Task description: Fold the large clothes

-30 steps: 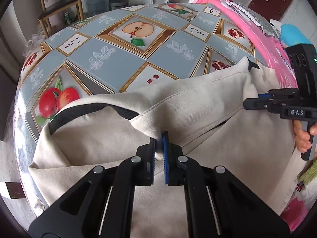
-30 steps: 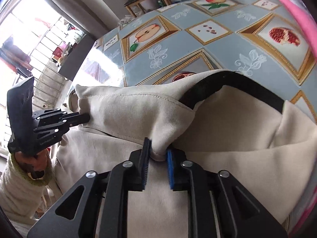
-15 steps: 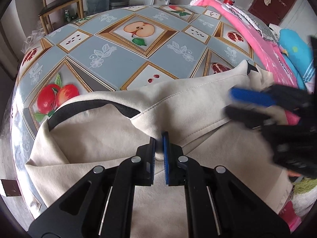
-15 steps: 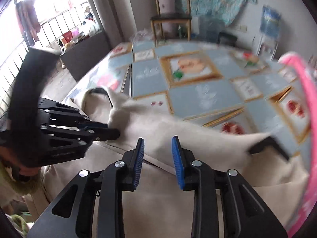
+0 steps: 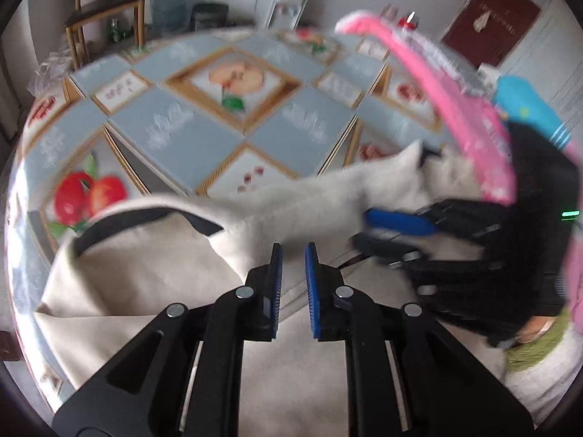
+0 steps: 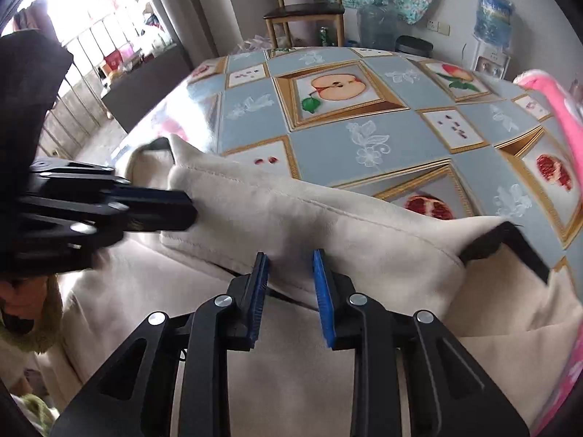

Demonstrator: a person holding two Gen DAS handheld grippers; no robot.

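A cream garment with black trim lies on the near part of the table, one part folded over into a thick band. My left gripper is open, its blue pads just at the band's near edge with nothing between them. My right gripper is open too, over the band's near fold. Each gripper shows in the other's view: the right one at the right of the left wrist view, the left one at the left of the right wrist view, its tips against the band's end.
The table has a blue-grey cloth with fruit pictures. A pink quilt lies along its right side. A wooden chair, a water bottle and a dispenser stand beyond the far edge.
Both grippers have let go of the garment's folded band and opened. They have drawn back and lifted a little; the band now rests on the garment.
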